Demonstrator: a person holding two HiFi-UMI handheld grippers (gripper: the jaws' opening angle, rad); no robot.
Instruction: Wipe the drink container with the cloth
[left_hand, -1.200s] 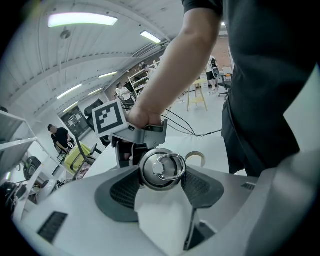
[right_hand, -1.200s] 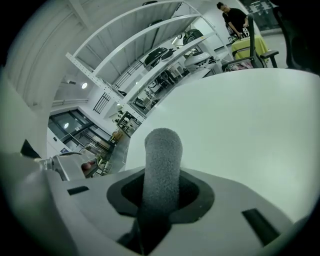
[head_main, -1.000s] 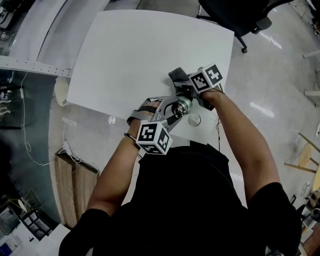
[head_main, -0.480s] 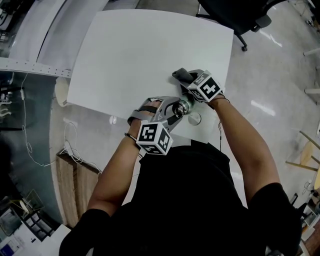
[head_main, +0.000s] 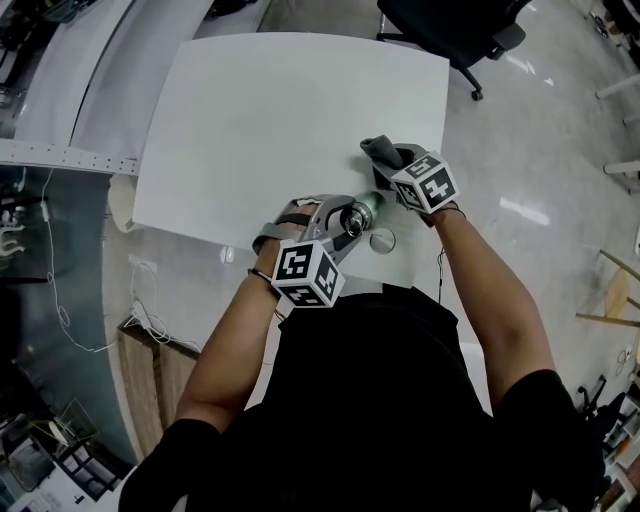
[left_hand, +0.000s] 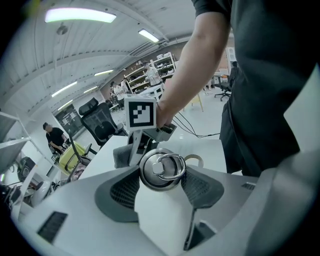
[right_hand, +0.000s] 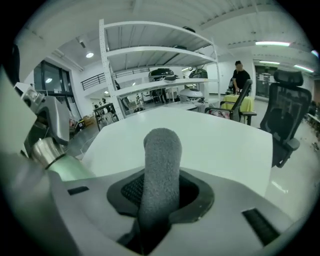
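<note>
Right gripper (head_main: 396, 160) has shifted right and a bit lower in the head view versus 1 s ago, carrying the cloth (head_main: 382, 148) with it. Left gripper (head_main: 348, 216) sits at about the same spot.

Left gripper (left_hand: 162, 172): jaws partly closed, clamped on both sides of the drink container (left_hand: 160, 200) just below its cap. Container (head_main: 366, 205) is at centre frame in the head view, over the lower right corner of the white table (head_main: 280, 120), tilted with its cap end facing back at the left gripper's camera. Look: polished steel cap with a wire ring lying on top, steel neck, pale green body that reads near white in the left gripper view.

Right gripper (right_hand: 160, 200): jaws nearly closed, pinching the grey fleecy cloth (right_hand: 161, 165), which sticks out ahead as a rolled stub. In the right gripper view the drink container (right_hand: 67, 170) is at the left edge, near the cloth but not touching it.
</note>
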